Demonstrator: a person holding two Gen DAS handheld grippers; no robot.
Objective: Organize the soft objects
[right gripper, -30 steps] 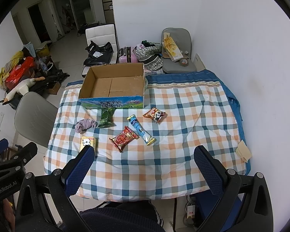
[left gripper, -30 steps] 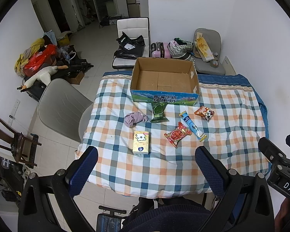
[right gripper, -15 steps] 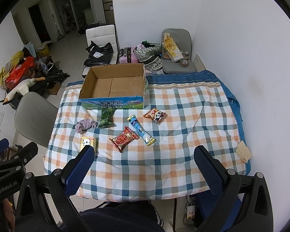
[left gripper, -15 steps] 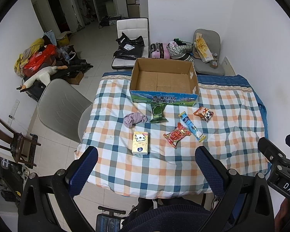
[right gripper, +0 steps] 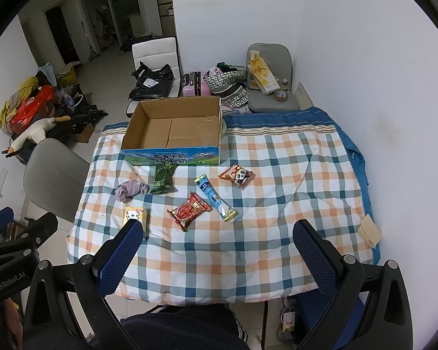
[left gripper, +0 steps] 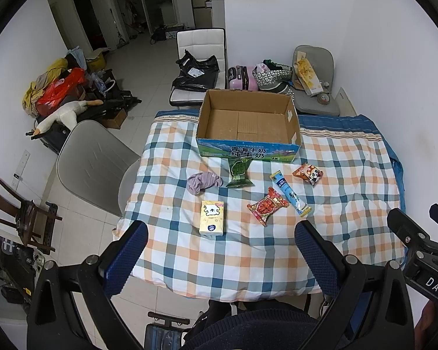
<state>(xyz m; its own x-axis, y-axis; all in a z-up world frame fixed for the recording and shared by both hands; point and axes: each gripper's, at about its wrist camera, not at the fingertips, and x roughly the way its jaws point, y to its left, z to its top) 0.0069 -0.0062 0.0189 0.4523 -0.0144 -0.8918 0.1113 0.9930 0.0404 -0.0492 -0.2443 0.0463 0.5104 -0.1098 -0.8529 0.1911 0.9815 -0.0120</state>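
Hovering off the table's near edge, both grippers gape, holding nothing.

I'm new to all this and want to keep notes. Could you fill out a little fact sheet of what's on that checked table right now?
Surface: table with checked cloth
Container: open cardboard box, nothing visible inside, at the far edge
Soft cloth: crumpled purple cloth, left of the green packet
Other packets: red packet, blue stick packet, panda packet
Tissues: yellow tissue pack, nearest the person
Left gripper: fingers apart, holding nothing
Right gripper: fingers apart, holding nothing
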